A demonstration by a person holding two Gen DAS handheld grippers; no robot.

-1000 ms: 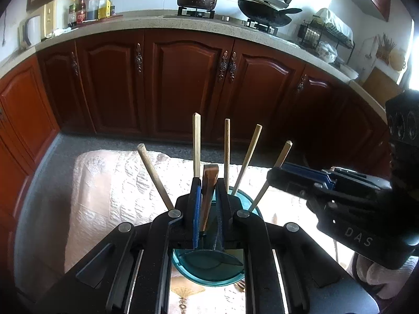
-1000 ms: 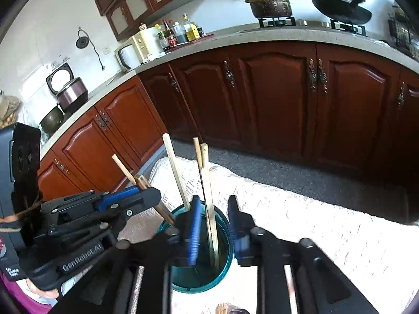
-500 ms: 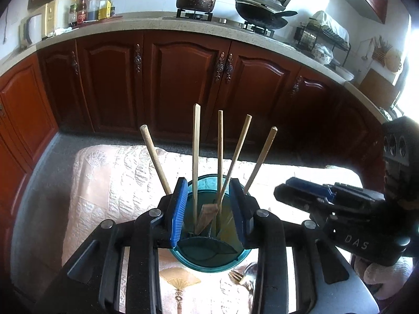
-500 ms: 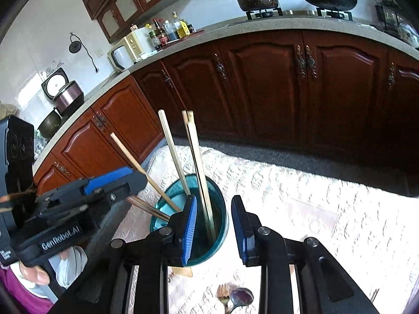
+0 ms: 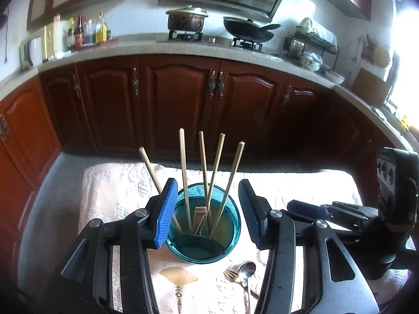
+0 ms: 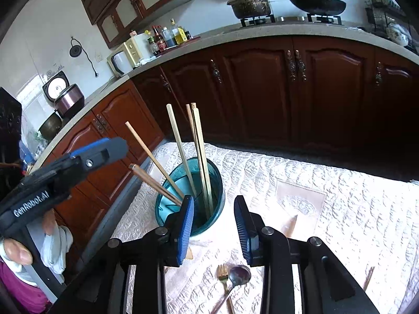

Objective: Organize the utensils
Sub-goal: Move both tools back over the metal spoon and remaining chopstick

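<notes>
A teal utensil cup point(image 5: 207, 246) stands on a white quilted cloth point(image 5: 115, 185), also in the right wrist view point(image 6: 212, 219). Several wooden chopsticks point(image 5: 183, 170) and a short brown flat handle point(image 5: 199, 216) stand in it. My left gripper point(image 5: 205, 214) is open and empty, with its jaws on either side of the cup above it. My right gripper point(image 6: 213, 231) is open and empty, just right of the cup. A spoon point(image 5: 246, 269) and a small gold fork point(image 5: 230, 274) lie on the cloth before the cup; the spoon point(image 6: 237, 277) and fork point(image 6: 222, 274) show below the right gripper.
A gold fan-shaped utensil point(image 5: 178, 277) lies in front of the cup. A brown stick point(image 6: 290, 226) lies on a patterned patch of the cloth at the right. Dark wooden cabinets point(image 5: 183, 104) and a counter with stove and pots stand behind.
My left gripper let go of the brown flat handle, which now stands in the cup, then opened wide and drew back. My right gripper also drew back and opened wider.
</notes>
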